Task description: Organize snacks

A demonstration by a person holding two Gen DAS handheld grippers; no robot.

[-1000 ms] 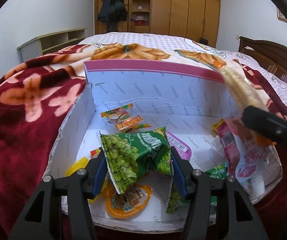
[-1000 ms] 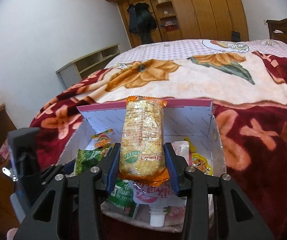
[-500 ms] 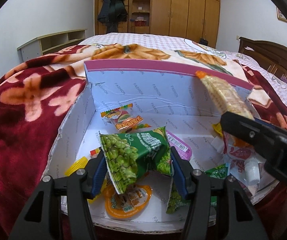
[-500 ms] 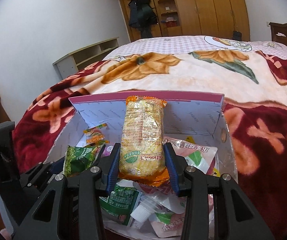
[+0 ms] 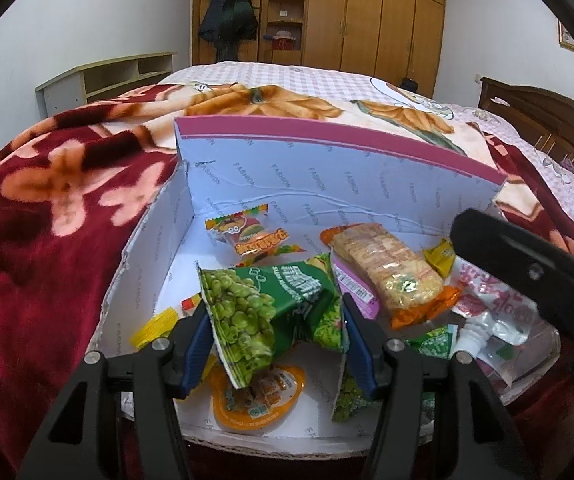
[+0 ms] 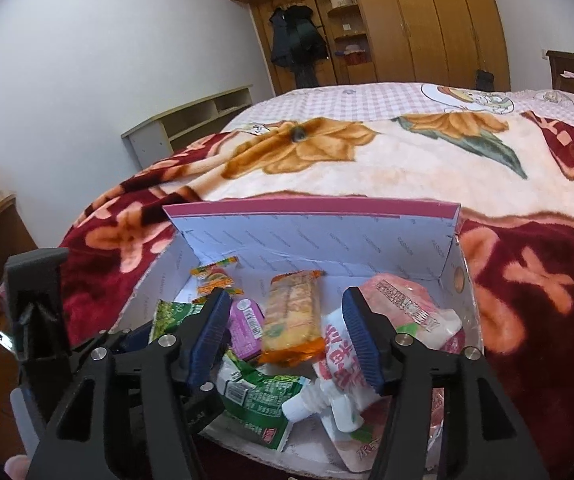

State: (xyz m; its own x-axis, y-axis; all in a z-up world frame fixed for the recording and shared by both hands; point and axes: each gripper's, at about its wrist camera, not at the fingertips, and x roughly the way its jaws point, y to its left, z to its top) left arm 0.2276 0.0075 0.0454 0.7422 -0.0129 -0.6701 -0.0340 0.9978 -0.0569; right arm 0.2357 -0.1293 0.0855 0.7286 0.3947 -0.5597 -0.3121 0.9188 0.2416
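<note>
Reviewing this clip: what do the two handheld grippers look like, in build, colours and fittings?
Both match. The left gripper and right gripper each have two angular black plastic fingers with cut-out frames, silver screw heads at the joints, and ribbed blue pads on the inner faces. No cables, markings or sleeves are visible.

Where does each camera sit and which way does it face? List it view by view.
Left wrist: on the left tongs, looking down into the box; they grip the green pea packet, right tongs' black body at right.
Right wrist: on the right tongs, jaws opening, cracker pack lying loose below.
Shared: box, cracker pack, pea packet, spouted pouch, bed.
</note>
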